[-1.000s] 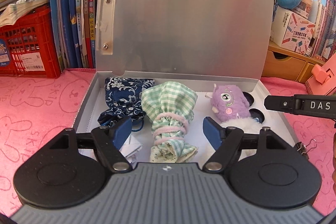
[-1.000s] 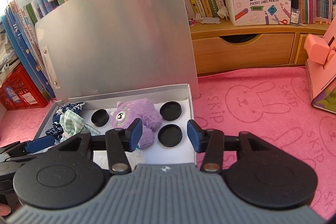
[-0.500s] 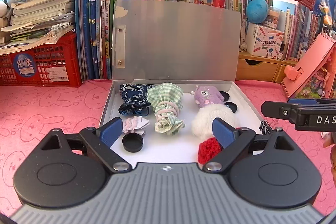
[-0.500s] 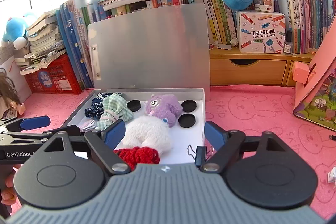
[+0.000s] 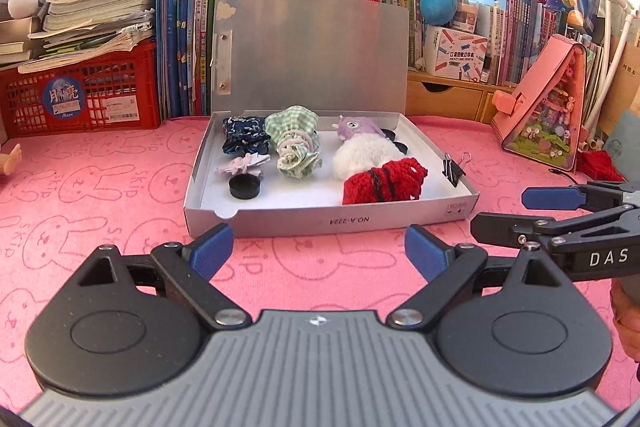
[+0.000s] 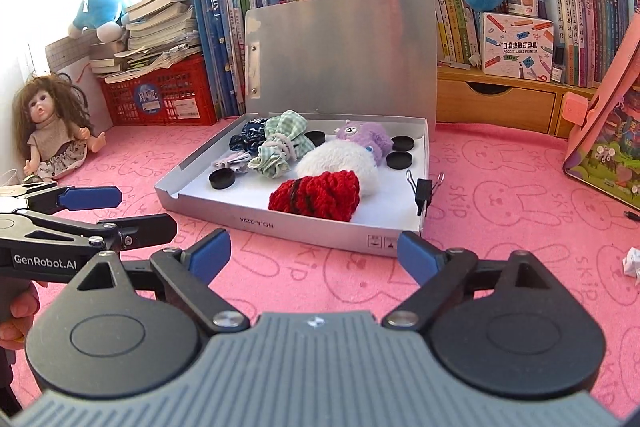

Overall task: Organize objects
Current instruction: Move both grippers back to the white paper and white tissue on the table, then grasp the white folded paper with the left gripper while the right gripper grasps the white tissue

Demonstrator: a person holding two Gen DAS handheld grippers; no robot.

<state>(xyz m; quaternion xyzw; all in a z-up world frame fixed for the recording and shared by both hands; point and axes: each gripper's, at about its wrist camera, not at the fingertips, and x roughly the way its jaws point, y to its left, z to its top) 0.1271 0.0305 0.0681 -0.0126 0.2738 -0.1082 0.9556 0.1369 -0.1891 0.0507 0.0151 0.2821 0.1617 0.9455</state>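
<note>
A silver file box (image 5: 332, 221) stands on the pink cloth with its lid (image 5: 312, 55) up. Inside lie a red knitted piece (image 5: 384, 181), a white fluffy toy (image 5: 366, 155), a purple plush (image 5: 354, 127), a green checked pouch (image 5: 294, 143), a blue floral pouch (image 5: 242, 137) and black round caps (image 5: 245, 185). A binder clip (image 5: 454, 169) sits on the right rim. My left gripper (image 5: 318, 245) is open and empty, just short of the box's front wall. My right gripper (image 6: 314, 251) hovers before the box front (image 6: 312, 233); its jaws are opening with nothing between them.
A doll (image 6: 52, 131) sits at the far left by a red crate (image 5: 80, 95) and rows of books. A pink house-shaped case (image 5: 548, 107) leans at the right, with another red knitted piece (image 5: 598, 165) below it. Crumpled paper (image 6: 632, 261) lies at the right edge.
Both grippers have drawn back from over the box to the cloth in front of it. Their jaws have spread wider. The box contents have not moved.
</note>
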